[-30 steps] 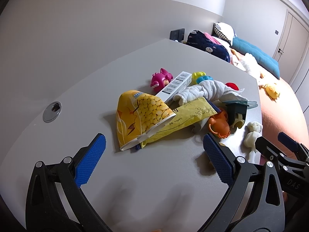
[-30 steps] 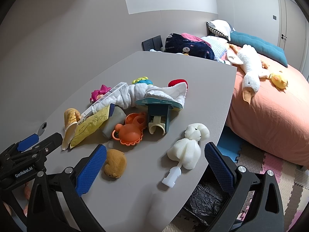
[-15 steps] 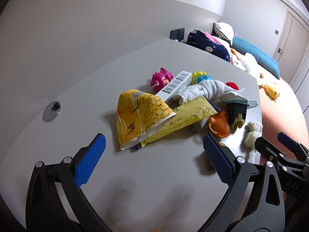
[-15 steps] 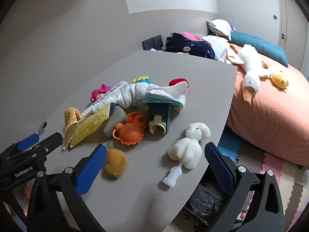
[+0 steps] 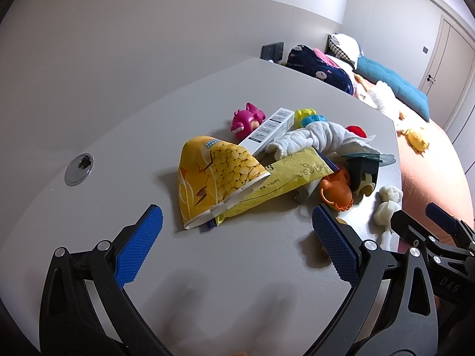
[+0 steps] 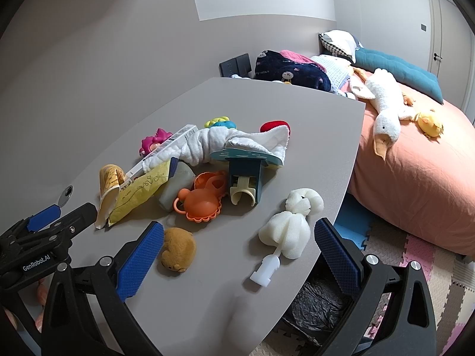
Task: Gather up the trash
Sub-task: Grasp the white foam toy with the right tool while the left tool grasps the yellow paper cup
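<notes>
A crushed yellow paper cup point(image 5: 213, 175) lies on a flat yellow wrapper point(image 5: 285, 178) on the grey table point(image 5: 178, 109), beside a long white box point(image 5: 268, 130). My left gripper point(image 5: 234, 237) hovers open just short of the cup, nothing between its fingers. In the right wrist view the cup point(image 6: 109, 184), wrapper point(image 6: 142, 190) and box point(image 6: 166, 148) sit at the pile's left. My right gripper point(image 6: 237, 246) is open above the table's near edge, with a brown plush point(image 6: 178, 249) and a white sponge brush point(image 6: 288, 225) between its fingers. A bin with a black liner point(image 6: 314, 305) stands below the table edge.
Toys crowd the pile: a pink figure point(image 5: 248, 117), an orange crab mould point(image 6: 203, 200), a teal mushroom toy point(image 6: 246, 172), a white towel point(image 6: 237, 141). A metal cable grommet point(image 5: 78, 168) sits left. A bed point(image 6: 415, 163) with a plush goose point(image 6: 384, 112) lies right; foam mats point(image 6: 421, 255) cover the floor.
</notes>
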Motion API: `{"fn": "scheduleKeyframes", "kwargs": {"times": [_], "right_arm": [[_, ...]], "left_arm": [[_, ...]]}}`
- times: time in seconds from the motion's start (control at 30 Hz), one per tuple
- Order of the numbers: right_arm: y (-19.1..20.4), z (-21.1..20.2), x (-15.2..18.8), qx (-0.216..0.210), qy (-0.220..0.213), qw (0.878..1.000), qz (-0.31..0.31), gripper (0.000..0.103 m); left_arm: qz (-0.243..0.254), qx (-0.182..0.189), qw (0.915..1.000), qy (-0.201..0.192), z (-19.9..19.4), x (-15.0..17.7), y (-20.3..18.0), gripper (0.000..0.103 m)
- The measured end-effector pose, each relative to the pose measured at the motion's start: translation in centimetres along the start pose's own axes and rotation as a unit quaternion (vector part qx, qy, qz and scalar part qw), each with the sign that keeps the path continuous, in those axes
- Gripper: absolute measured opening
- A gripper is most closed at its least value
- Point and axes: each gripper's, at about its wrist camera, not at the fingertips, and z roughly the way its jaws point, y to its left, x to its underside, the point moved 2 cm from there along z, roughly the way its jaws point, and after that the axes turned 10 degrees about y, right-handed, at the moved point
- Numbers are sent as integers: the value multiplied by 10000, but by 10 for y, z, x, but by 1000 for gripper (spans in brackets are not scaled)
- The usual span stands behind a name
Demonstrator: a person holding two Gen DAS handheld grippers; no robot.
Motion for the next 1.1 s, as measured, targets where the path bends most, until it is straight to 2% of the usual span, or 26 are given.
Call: {"fn": "scheduleKeyframes", "kwargs": {"times": [0.53,0.97,1.1], "right_arm": [[-7,10,-2,-39,77,10000,-7,101],[-22,35,-10,24,219,9996,160,101],[-26,47,-11,94,325,9992,191,98]], "left_arm": [[-282,51,9994,180,15,2,11,97],[-544,27,9981,289,35,-29,26,97],[-608,12,9976,337,45,-38,30,97]]}}
